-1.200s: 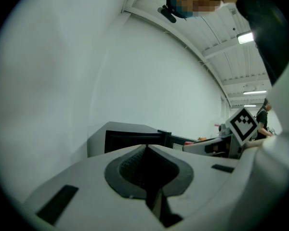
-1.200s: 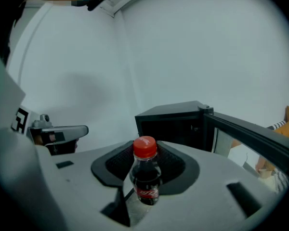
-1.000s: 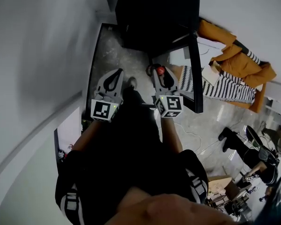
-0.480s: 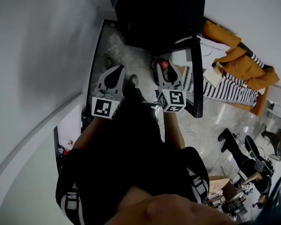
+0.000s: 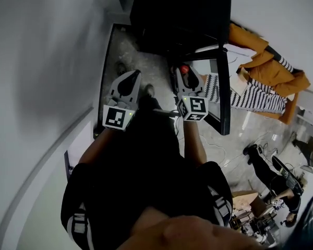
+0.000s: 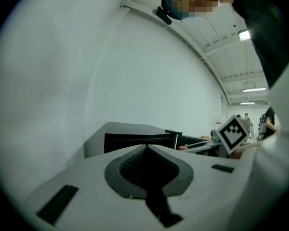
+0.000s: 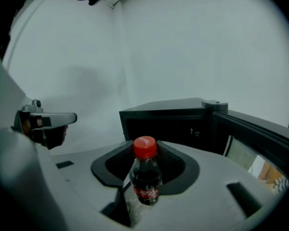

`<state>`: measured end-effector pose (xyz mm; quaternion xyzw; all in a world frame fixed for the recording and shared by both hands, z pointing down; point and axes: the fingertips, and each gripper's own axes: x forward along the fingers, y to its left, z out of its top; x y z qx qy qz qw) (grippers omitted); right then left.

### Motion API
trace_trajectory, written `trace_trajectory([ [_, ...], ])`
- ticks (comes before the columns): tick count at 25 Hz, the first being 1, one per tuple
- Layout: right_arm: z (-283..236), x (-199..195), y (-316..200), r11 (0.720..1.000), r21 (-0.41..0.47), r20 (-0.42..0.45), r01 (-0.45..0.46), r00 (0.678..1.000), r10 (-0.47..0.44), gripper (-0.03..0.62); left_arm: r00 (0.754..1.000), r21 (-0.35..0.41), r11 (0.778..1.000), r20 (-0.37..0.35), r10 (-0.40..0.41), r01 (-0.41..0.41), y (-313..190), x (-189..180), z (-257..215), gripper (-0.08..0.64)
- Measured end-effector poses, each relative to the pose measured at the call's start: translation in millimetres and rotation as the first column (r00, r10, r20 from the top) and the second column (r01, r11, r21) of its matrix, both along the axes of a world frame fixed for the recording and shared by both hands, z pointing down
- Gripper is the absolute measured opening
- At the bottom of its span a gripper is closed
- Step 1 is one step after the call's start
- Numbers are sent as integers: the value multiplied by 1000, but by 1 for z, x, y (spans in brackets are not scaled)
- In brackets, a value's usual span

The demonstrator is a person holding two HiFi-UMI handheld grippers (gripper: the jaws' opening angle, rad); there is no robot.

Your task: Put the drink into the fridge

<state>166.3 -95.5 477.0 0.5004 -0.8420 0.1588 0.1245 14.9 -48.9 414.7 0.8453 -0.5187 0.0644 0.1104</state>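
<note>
1. The right gripper [image 5: 186, 75] has its jaws clamped on a small bottle [image 7: 146, 179] of dark drink. The bottle stands upright, with its red cap [image 7: 145, 147] above the jaws.
2. In the head view the bottle is held in the air in front of the person, close to the black fridge [image 5: 177, 14] but not inside it.
3. The fridge door [image 5: 224, 92] stands open, just to the right of the right gripper. The dark inside faces both grippers.
4. The left gripper [image 6: 145, 149] has its jaws together with nothing between them. It is level with the right gripper and apart from it.
5. An orange cloth [image 5: 263, 69] and a striped fabric [image 5: 250, 95] lie beyond the door.
</note>
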Motion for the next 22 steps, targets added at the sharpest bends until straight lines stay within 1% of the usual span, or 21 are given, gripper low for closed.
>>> trace_trajectory([
  [5, 8, -15, -21, 1000, 8, -13, -14, 1000, 14, 137, 999, -5, 999, -9, 32, -32, -20, -14, 3, 6],
  [12, 32, -32, -47, 999, -11, -45, -31, 999, 30, 137, 998, -12, 998, -21, 65, -66, -39, -31, 15, 6],
  [22, 62, -47, -89, 1000, -11, -56, -26, 998, 25, 137, 997, -20, 997, -39, 69, -70, -66, -36, 34, 6],
])
